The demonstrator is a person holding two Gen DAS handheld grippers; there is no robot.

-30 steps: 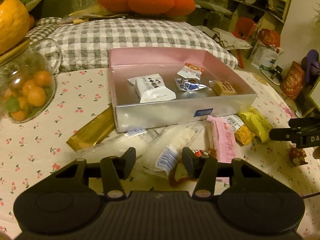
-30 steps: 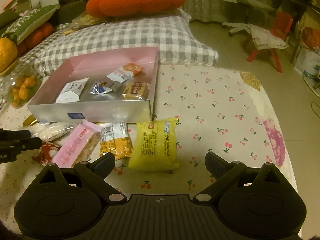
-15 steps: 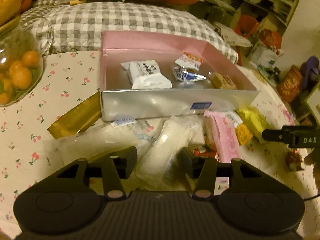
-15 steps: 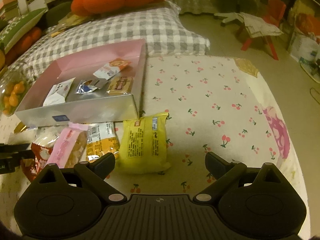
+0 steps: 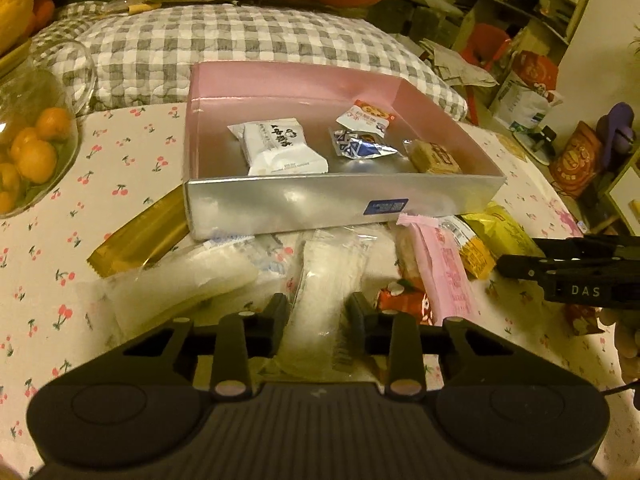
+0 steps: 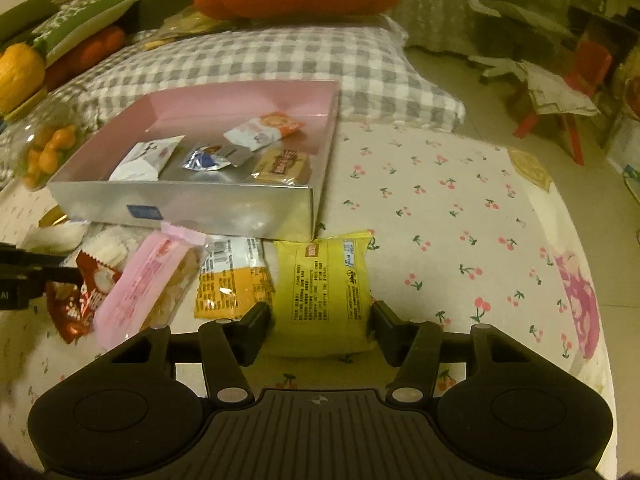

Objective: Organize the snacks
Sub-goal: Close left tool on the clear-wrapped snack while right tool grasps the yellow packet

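A pink-lined silver box (image 5: 320, 204) (image 6: 192, 204) holds several small snack packets. Loose snacks lie in front of it. My left gripper (image 5: 318, 316) has its jaws on both sides of a clear packet of white snack (image 5: 326, 280) lying on the cloth, touching or nearly touching it. My right gripper (image 6: 320, 320) has its jaws on both sides of a yellow packet (image 6: 324, 280), also lying on the cloth. A pink packet (image 6: 144, 280), an orange-and-white packet (image 6: 232, 280) and a red packet (image 6: 80, 296) lie to the yellow packet's left.
A gold bar packet (image 5: 140, 236) and another clear white packet (image 5: 180, 280) lie left of the box. A glass jar of small oranges (image 5: 28, 152) stands at far left. A checked cushion (image 5: 240, 40) lies behind the box. The cherry-print cloth (image 6: 460, 208) spreads right of the box.
Both grippers have moved forward and down. The left jaws now flank the clear white packet. The right jaws have narrowed from wide open around the yellow packet.
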